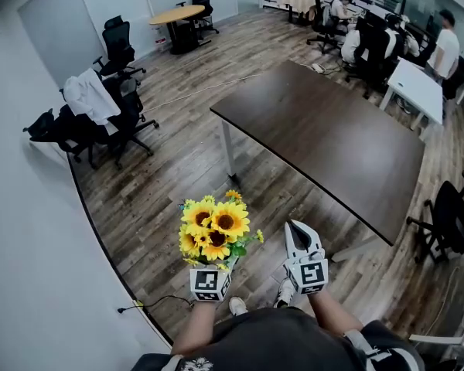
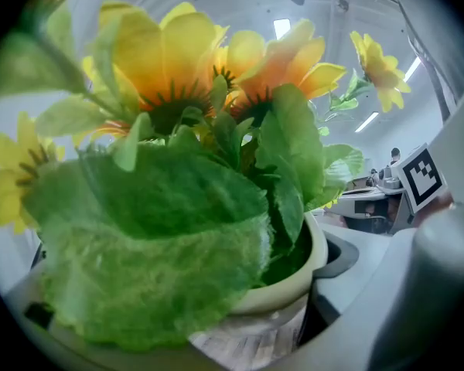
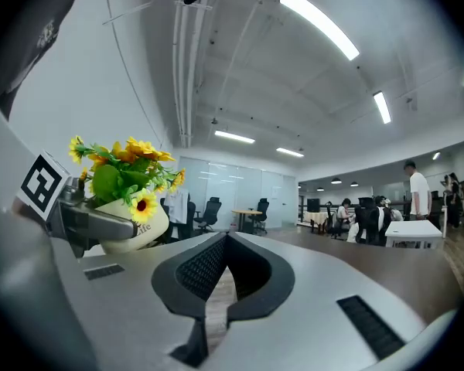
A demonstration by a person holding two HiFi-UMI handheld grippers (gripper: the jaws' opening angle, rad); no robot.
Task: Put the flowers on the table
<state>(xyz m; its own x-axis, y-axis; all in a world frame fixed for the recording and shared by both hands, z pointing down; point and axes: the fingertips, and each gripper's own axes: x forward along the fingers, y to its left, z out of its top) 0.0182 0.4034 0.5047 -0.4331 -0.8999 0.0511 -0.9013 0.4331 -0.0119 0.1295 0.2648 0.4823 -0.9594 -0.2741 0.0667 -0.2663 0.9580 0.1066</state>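
- Flowers (image 1: 215, 230), a bunch of yellow sunflowers with green leaves, stand in a cream pot (image 2: 305, 273), and we carry them in the air above the wood floor (image 1: 162, 184), close in front of our body.
- In the left gripper view the blooms (image 2: 178, 60) and one big leaf fill almost the whole picture.
- Our left gripper (image 1: 213, 273) clamps the pot, its jaws spread wide round the pot's sides, so the bunch rises upright above its marker cube.
- Our right gripper (image 1: 296, 234) hangs just beside the flowers, its jaws pressed together with nothing between them (image 3: 226, 238).
- From that side we see the pot (image 3: 139, 226) at the left, a jaw of the left gripper across its wall.
- Ahead and to the right lies the dark table (image 1: 332, 141), its top bare, apart from the flowers.
- Black office chairs (image 1: 100, 122) stand at the left wall, and people (image 1: 371, 29) sit at desks far off.
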